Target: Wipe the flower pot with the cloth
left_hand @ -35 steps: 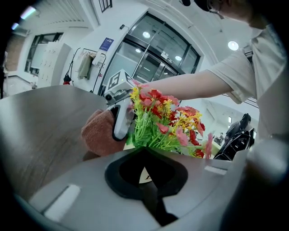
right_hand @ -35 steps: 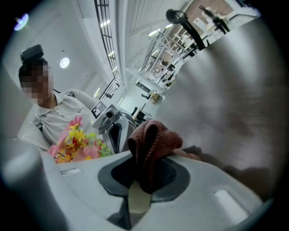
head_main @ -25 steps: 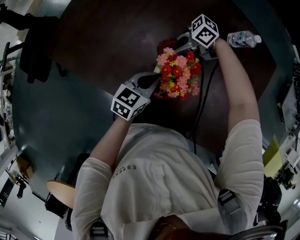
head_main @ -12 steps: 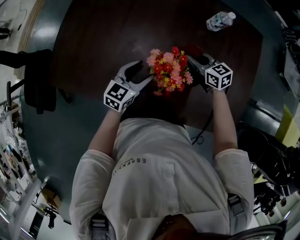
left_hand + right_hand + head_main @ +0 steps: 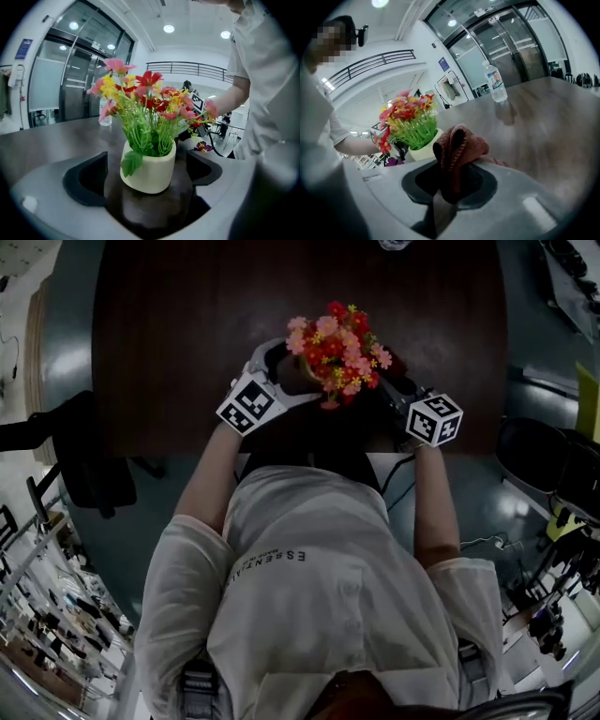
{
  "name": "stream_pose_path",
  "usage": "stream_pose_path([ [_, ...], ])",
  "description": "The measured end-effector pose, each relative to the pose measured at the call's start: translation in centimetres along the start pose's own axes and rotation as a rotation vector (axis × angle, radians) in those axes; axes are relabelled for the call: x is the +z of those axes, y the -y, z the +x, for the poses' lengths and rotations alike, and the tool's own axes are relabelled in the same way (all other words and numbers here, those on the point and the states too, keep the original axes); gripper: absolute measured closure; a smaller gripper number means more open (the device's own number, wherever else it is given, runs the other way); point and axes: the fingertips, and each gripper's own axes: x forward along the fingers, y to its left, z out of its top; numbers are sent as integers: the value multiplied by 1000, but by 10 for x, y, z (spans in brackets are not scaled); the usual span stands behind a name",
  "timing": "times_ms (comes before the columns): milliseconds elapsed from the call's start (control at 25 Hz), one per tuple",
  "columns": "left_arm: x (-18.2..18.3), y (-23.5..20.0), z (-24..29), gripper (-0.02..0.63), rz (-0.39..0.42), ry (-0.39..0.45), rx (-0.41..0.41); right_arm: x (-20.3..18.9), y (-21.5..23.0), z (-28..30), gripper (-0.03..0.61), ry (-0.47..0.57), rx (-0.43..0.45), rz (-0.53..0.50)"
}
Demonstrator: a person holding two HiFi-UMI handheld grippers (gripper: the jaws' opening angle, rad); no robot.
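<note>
The flower pot (image 5: 149,169), a cream-coloured one, stands upright on the dark brown table (image 5: 178,315) close to the edge nearest the person. Its mouth faces straight up, and its axis runs vertically from base to rim. The green stems rise from it in the same line and fan out into red, pink and yellow flowers (image 5: 336,345), which hide the pot itself in the head view. The left gripper (image 5: 292,374) reaches in from the left. Its 2 jaws have just been opening and now stand wide apart, with the pot between them. A gap of table shows on either side of the pot, so neither pad touches it. The right gripper (image 5: 392,388) sits just to the right of the flowers, its jaws closed together on the cloth (image 5: 457,152). This reddish-brown cloth is bunched into a lump that stands up out of the jaws and folds over at its top. In the right gripper view the cloth is near the pot but apart from it, with the pot behind it and to the left. A clear water bottle (image 5: 496,83) stands upright farther out on the table, well apart from the pot.
</note>
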Motion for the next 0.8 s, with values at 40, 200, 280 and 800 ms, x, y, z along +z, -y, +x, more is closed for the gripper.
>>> stream_pose_path([
  [40,0,1,6,77,14,-1,-24,-5,-4,2,528,-8,8,-7],
  [200,3,-5,19,80,39,4,-74,-8,-17,13,528,-6,18,-4],
  [280,4,-6,24,89,46,4,-88,-7,-18,16,528,16,8,26],
  [800,-11,6,51,79,67,-48,-98,-12,-19,20,528,18,64,50],
])
